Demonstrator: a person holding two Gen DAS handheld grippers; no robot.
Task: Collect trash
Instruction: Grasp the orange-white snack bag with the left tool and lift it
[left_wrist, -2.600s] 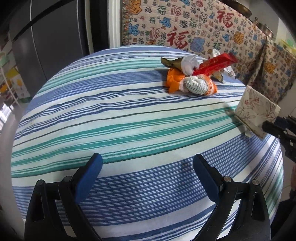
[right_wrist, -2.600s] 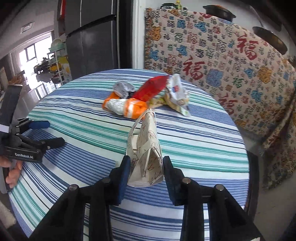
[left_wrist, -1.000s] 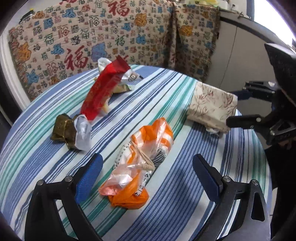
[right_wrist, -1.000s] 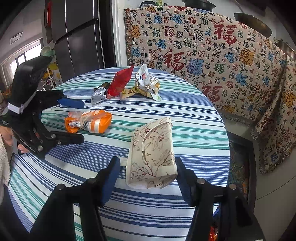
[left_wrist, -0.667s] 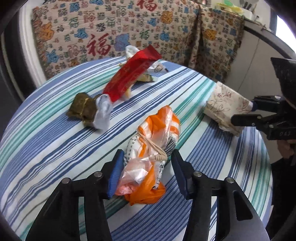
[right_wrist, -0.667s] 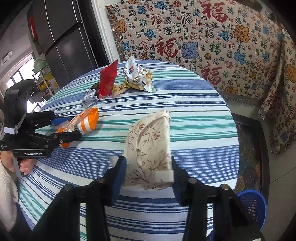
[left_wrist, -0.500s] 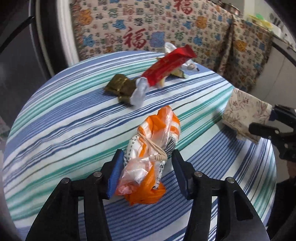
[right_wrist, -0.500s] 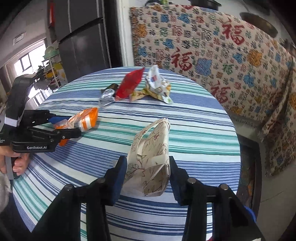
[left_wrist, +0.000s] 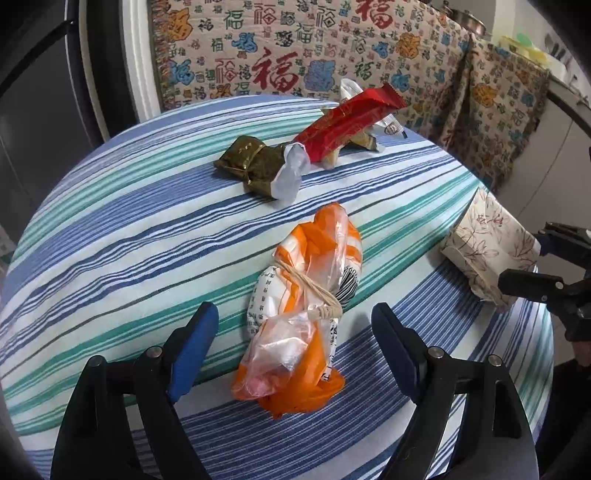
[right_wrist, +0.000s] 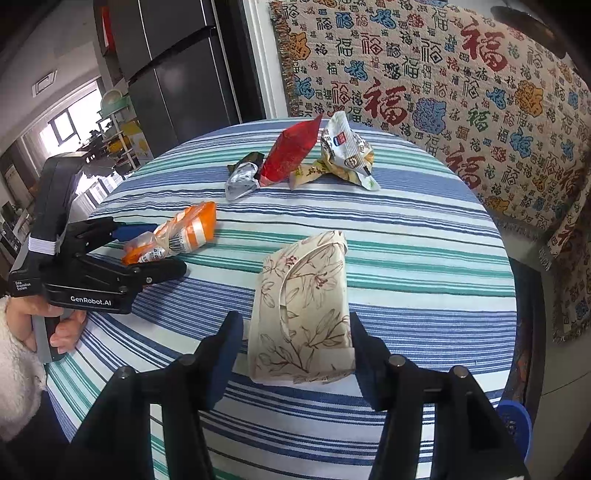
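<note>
Orange tied bag (left_wrist: 306, 295) one, floral pouch (right_wrist: 301, 310) one, wrappers four

Bright, even daylight, soft shadows; sharp centre, fisheye bending and dark vignette at edges

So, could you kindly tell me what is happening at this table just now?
A person is collecting trash with two handheld grippers. The left gripper straddles the orange plastic bag tied with string, its jaws just reopened and clear of it. The right gripper brackets the floral cloth bag, jaws just loosened. Other wrappers remain on the striped tablecloth.
</note>
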